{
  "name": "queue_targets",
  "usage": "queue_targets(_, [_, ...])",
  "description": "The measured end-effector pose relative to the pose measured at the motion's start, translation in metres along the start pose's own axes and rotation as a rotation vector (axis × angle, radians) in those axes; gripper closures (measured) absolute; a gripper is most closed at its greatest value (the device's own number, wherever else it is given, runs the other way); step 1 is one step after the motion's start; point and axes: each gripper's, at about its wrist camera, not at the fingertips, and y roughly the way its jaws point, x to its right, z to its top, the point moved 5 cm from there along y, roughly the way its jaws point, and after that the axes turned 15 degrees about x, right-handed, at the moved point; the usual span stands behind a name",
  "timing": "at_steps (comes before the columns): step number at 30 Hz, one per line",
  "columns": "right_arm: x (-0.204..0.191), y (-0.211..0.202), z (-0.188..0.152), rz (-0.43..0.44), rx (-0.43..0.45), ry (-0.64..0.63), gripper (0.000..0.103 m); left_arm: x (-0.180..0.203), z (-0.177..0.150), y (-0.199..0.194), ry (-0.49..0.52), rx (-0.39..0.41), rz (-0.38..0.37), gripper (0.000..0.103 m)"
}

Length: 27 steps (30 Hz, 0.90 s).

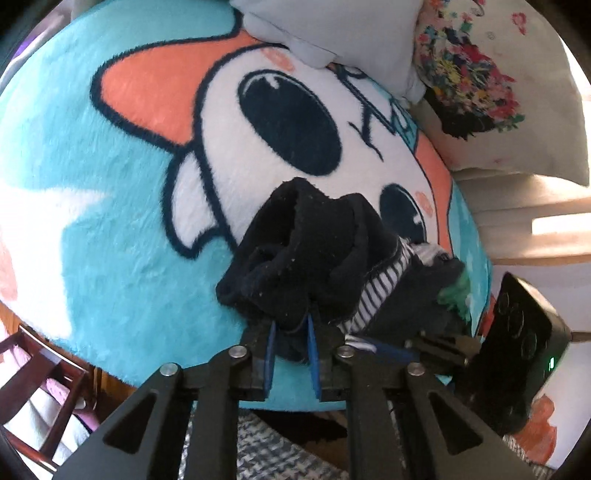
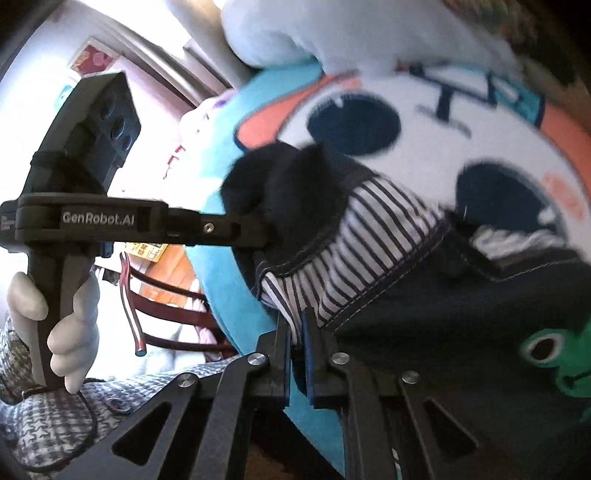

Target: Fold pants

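Your left claw (image 1: 291, 341) is nearly closed, its blue pads pinching a bunched fold of the dark pants (image 1: 306, 258) right at the fingertips. Your right claw (image 2: 295, 341) is closed just as tightly on the pants' edge where the striped lining (image 2: 354, 236) shows. In the right view, your gloved hand (image 2: 55, 325) holds the left claw's handle off to the side. The pants lie crumpled just beyond both claws, on the turquoise cartoon blanket (image 1: 110, 229), with a green frog patch (image 2: 569, 362) near your right claw. Farther off rest a pale cushion (image 1: 332, 29) and a floral pillow (image 1: 491, 85).
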Motion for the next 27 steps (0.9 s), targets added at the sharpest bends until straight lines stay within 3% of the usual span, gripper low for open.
queue_targets(2, [0.004, -0.014, 0.001, 0.000, 0.020, 0.024, 0.086, 0.006, 0.002, -0.014, 0.047, 0.024, -0.030, 0.086])
queue_targets(3, [0.007, -0.026, 0.001, -0.023, 0.045, 0.015, 0.072, 0.008, 0.004, -0.023, 0.081, 0.040, -0.035, 0.086])
queue_targets(5, [0.017, -0.053, 0.000, -0.075, 0.102, 0.014, 0.056, 0.011, 0.010, -0.042, 0.129, 0.073, -0.043, 0.085])
queue_targets(8, [0.054, -0.107, -0.006, -0.176, 0.184, 0.089, 0.055, 0.027, 0.020, -0.057, 0.183, 0.117, -0.057, 0.078])
queue_targets(10, [0.087, -0.154, -0.024, -0.300, 0.259, 0.154, 0.055, 0.049, 0.023, -0.056, 0.226, 0.135, -0.083, 0.067])
queue_targets(15, [0.170, -0.234, -0.075, -0.501, 0.357, 0.372, 0.055, 0.104, 0.007, -0.014, 0.354, 0.062, -0.127, 0.064])
queue_targets(19, [0.193, -0.237, -0.085, -0.518, 0.332, 0.395, 0.055, 0.135, -0.016, 0.022, 0.436, -0.018, -0.139, 0.064])
queue_targets(27, [0.194, -0.215, -0.089, -0.478, 0.288, 0.349, 0.056, 0.135, -0.032, 0.055, 0.469, -0.036, -0.065, 0.064])
